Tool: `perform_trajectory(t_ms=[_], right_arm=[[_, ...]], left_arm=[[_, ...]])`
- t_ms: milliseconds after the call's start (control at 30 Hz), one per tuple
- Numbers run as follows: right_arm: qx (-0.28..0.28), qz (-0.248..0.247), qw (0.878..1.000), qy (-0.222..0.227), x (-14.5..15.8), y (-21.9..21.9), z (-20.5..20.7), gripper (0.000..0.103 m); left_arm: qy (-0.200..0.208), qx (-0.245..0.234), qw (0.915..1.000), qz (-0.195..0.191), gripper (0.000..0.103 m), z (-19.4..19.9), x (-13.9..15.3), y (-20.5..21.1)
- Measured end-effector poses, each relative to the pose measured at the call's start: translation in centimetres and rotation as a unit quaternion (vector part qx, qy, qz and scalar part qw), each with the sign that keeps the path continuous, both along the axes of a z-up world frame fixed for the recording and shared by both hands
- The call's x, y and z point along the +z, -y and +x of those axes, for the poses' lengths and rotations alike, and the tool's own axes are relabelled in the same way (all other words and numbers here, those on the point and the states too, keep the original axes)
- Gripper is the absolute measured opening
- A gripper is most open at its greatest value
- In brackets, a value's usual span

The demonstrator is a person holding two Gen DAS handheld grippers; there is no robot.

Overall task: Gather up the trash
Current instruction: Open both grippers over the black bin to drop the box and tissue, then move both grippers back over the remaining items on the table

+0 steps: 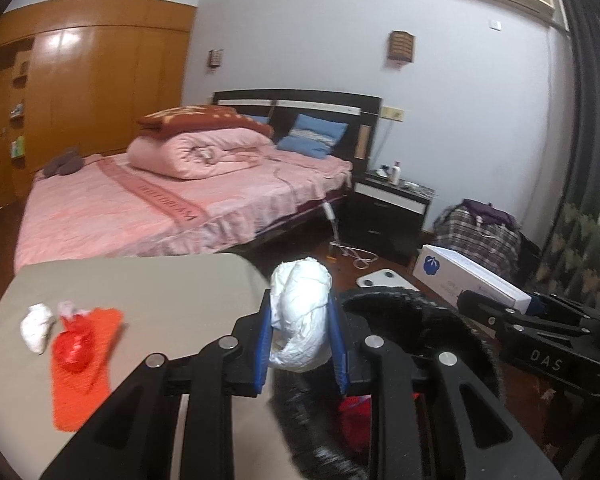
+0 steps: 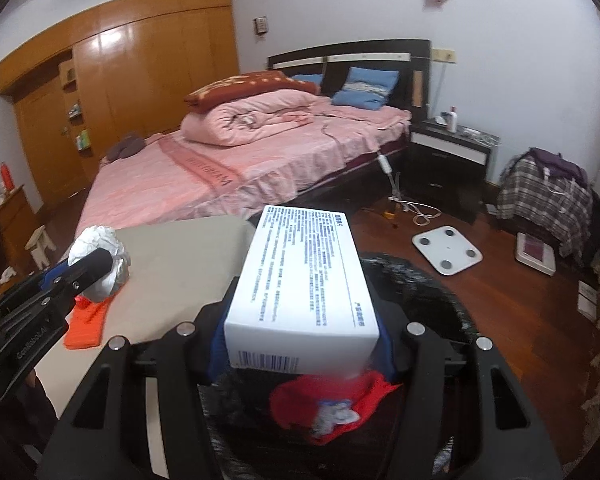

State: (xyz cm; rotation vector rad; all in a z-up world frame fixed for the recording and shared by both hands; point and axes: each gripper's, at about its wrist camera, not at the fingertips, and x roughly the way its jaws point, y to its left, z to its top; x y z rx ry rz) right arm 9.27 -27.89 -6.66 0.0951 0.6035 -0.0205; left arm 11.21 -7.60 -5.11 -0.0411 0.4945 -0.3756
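Observation:
My left gripper (image 1: pixel 300 300) is shut on a crumpled white paper ball (image 1: pixel 300 320), held just past the table's right edge over a black-lined trash bin (image 1: pixel 400 300). Red trash (image 1: pixel 354 412) lies inside the bin. My right gripper (image 2: pixel 302 320) is shut on a white printed box (image 2: pixel 300 276) above the same bin (image 2: pixel 420 280), where red and white scraps (image 2: pixel 328 404) show. In the right wrist view the left gripper (image 2: pixel 96 268) with its paper ball (image 2: pixel 100 252) is at the left. On the beige table (image 1: pixel 160 292) lie a white paper wad (image 1: pixel 38 326) and a red plastic piece (image 1: pixel 74 346) on an orange cloth (image 1: pixel 86 376).
A pink bed (image 2: pixel 220 168) stands beyond the table, with a dark nightstand (image 2: pixel 448 160) to its right. On the wooden floor are a white bathroom scale (image 2: pixel 446 250), cables (image 2: pixel 420 212) and a plaid bag (image 2: pixel 544 192). Wooden wardrobes (image 1: pixel 80 92) fill the left wall.

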Motion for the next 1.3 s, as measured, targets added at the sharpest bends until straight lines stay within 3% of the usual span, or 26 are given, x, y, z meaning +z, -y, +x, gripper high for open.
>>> perform_trajectory(t_ms=[433, 533, 600, 700, 800, 900, 1300], right_arm=[[-0.062, -0.009, 0.998, -0.009, -1.8, 5.4, -1.0, 0.055], [-0.069, -0.016, 0.997, -0.019, -2.2, 5.9, -0.9, 0.061], [-0.081, -0.022, 0.996, -0.021, -2.4, 6.2, -0.9, 0.077], [-0.087, -0.028, 0.996, -0.016, -2.3, 6.3, -1.2, 0.091], [-0.078, -0.023, 0.997, -0.008, -2.1, 6.0, -1.5, 0.097], [-0.066, -0.016, 0.998, -0.009, -1.8, 5.1, -1.4, 0.098], [0.025, 0.005, 1.0, -0.009, -1.6, -3.4, 0.4, 0.098]], left_arm=[[-0.015, -0.069, 0.9975, -0.002, 0.028, 1.7, -1.7, 6.4], [-0.017, -0.083, 0.9964, -0.01, 0.05, 1.8, -1.9, 6.8], [-0.015, -0.083, 0.9963, -0.016, 0.064, 1.9, -1.8, 6.6], [-0.014, -0.07, 0.9973, -0.017, 0.069, 1.8, -1.7, 5.7], [-0.01, -0.044, 0.9989, -0.013, 0.086, 1.8, -1.3, 4.0], [-0.005, -0.019, 0.9998, -0.009, 0.095, 1.4, -0.9, 1.7], [-0.011, 0.102, 0.9944, 0.026, 0.097, -1.8, -1.0, -9.2]])
